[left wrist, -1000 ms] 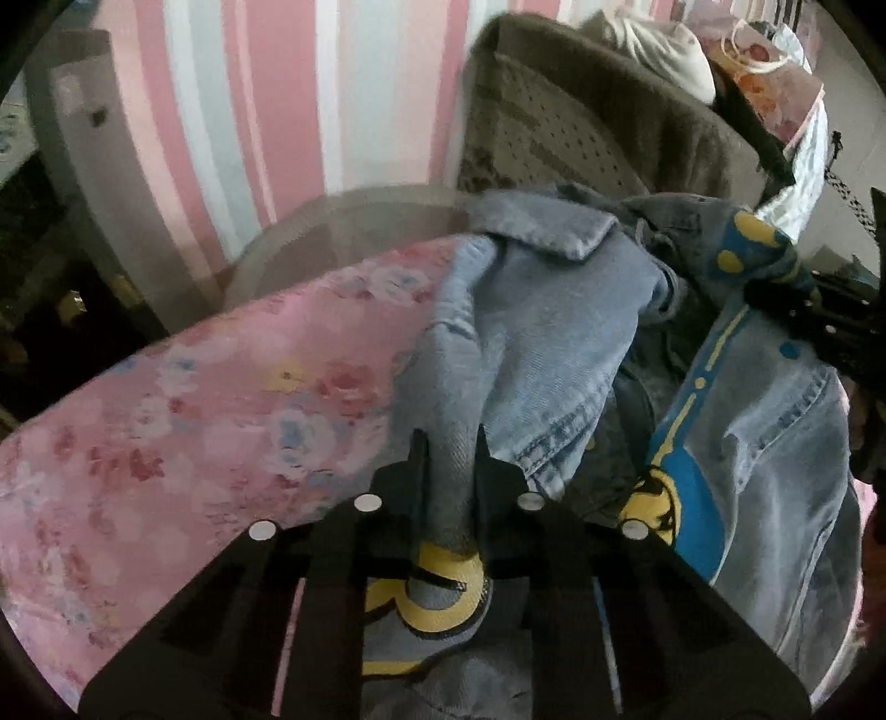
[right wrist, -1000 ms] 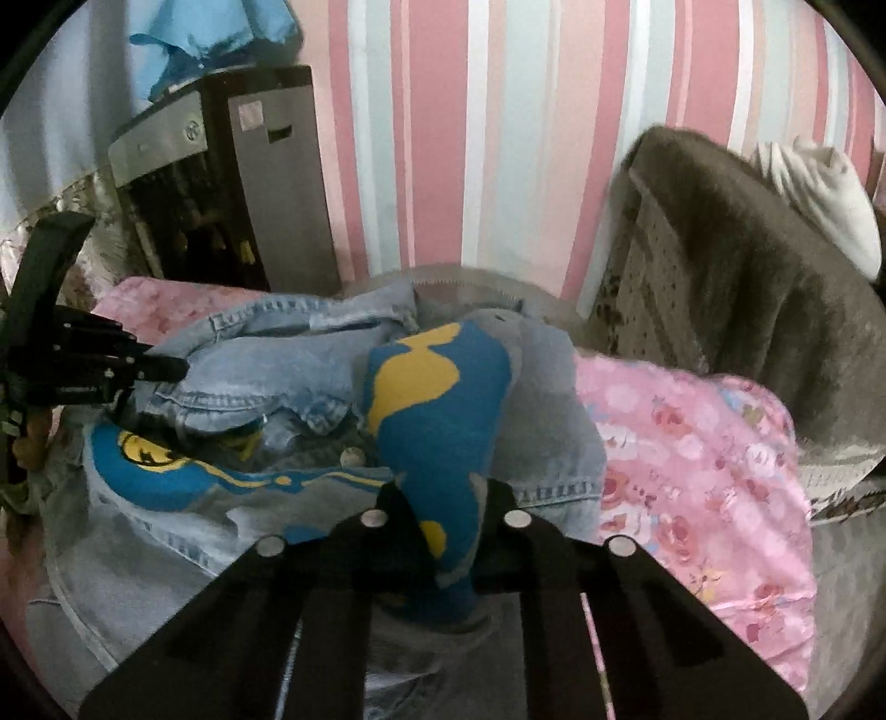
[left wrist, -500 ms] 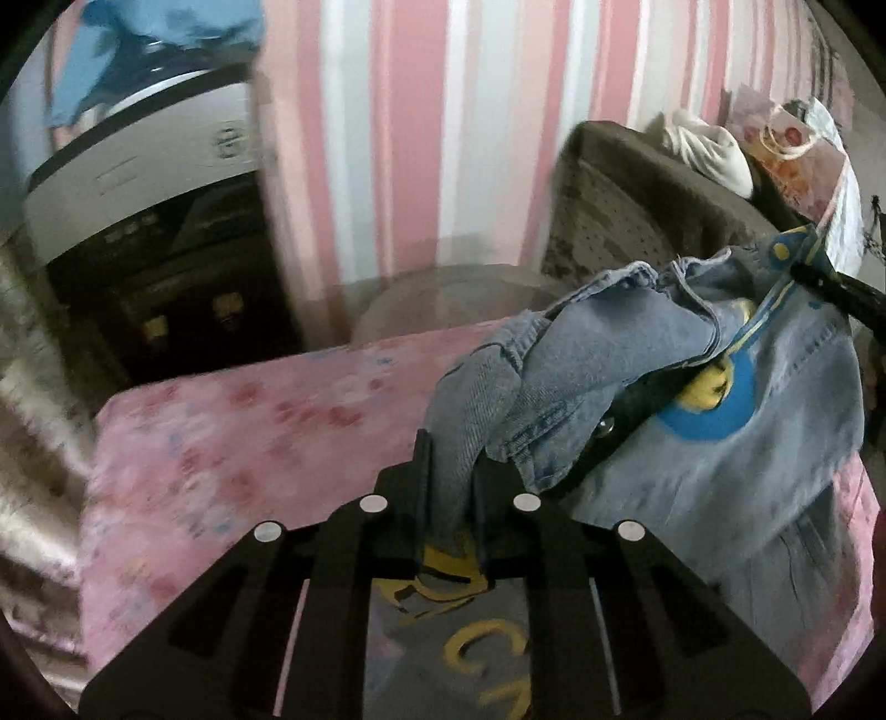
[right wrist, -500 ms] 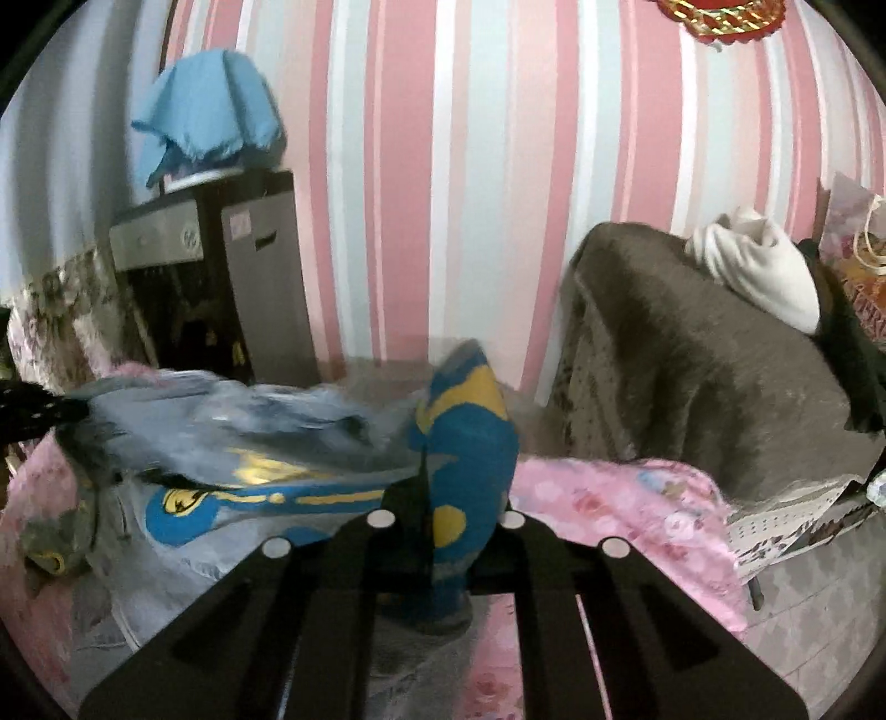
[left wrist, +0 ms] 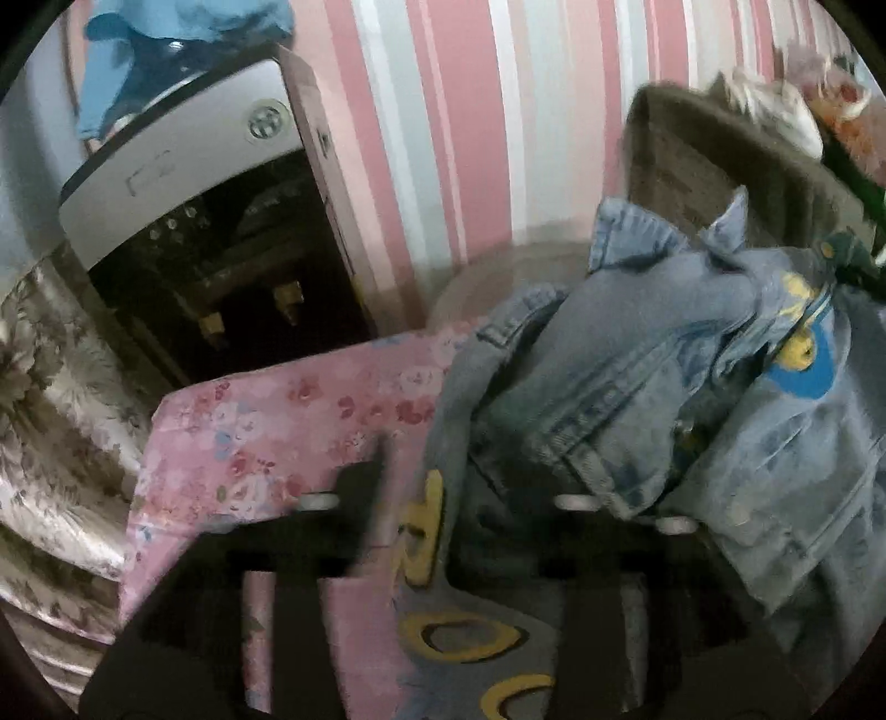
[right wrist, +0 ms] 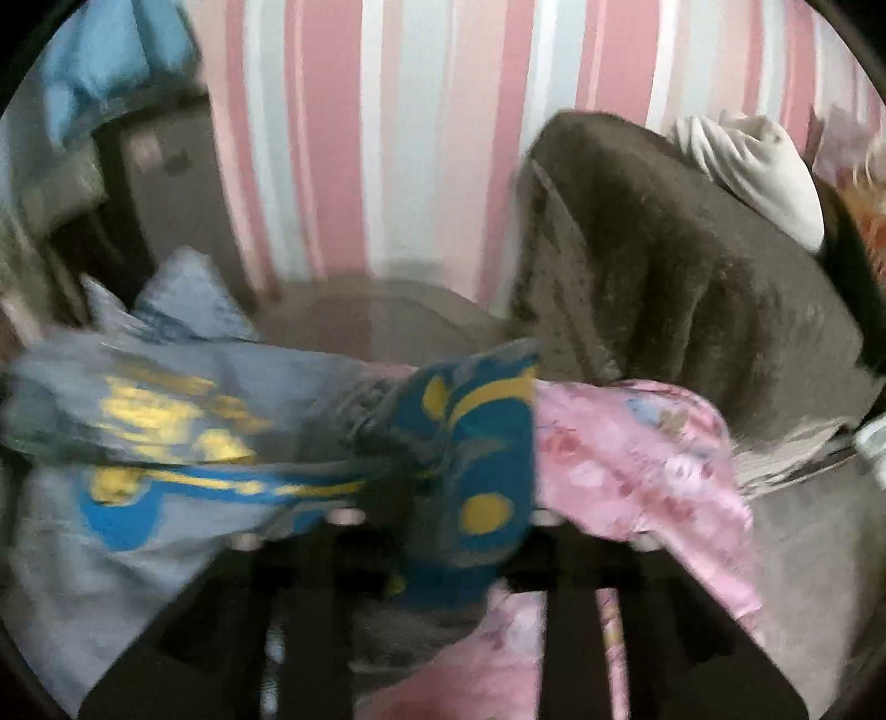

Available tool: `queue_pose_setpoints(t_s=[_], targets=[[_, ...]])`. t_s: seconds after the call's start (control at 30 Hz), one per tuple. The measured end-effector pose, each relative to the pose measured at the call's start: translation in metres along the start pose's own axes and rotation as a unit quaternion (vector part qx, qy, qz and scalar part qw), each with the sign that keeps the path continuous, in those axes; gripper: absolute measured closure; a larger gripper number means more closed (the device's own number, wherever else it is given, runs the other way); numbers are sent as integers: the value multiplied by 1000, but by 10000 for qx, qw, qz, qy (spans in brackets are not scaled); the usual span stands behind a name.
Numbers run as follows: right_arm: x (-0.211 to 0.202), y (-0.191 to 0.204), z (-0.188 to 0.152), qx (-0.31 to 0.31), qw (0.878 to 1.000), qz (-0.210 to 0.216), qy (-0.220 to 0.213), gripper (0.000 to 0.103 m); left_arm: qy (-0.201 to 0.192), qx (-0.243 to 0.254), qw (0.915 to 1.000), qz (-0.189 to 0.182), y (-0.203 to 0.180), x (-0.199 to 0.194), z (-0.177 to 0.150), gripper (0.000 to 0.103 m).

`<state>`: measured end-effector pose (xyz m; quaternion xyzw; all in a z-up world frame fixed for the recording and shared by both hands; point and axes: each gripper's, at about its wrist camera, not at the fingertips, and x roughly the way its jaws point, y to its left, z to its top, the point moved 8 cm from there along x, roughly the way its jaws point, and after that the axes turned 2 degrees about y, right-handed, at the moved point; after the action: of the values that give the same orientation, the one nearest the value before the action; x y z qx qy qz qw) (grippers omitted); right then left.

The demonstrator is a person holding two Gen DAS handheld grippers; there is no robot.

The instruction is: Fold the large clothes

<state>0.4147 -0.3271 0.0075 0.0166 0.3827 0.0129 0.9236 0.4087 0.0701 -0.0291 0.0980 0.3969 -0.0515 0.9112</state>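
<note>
Two grippers, ours, have just been opening on the denim jacket, left gripper apart, right gripper half-parted, its bulk toward two o'clock of the left.

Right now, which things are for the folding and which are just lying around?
For the folding:
- denim jacket
- pink flowery bed cover under it
- left tool, jaws just opened, jacket between them
- right tool, jaws just opened around the blue patch

Just lying around:
- grey blanket
- white cloth
- blue cloth
</note>
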Motion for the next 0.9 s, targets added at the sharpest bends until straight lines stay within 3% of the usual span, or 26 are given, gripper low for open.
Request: queue_pose_setpoints(t_s=[0.07, 0.2, 0.3, 0.47, 0.57, 0.77, 0.9], targets=[[-33, 7, -10, -75, 9996, -9, -270, 55, -277, -107, 9996, -38, -2, -16, -3, 23], [-92, 28, -39, -128, 9973, 119, -711, 45, -511, -110, 9986, -9, -23, -51, -19, 16], [-126, 49, -67, -36, 9959, 255, -869, 44, -646, -95, 9979, -24, -44, -80, -40, 13], [-144, 73, -127, 83, 9965, 572, -604, 44, -896, -138, 9958, -121, -70, -125, -79, 9], [-145, 80, -158, 153, 9968, 631, -471, 44, -756, -224, 9966, -258, -82, -135, -110, 8], [-152, 79, -206, 276, 9975, 549, -337, 44, -306, -538, 9970, -474, -93, -119, -157, 8], [-145, 87, -229, 504, 9952, 839, -59, 44, -255, -408, 9979, -435, -108, -104, -164, 9]])
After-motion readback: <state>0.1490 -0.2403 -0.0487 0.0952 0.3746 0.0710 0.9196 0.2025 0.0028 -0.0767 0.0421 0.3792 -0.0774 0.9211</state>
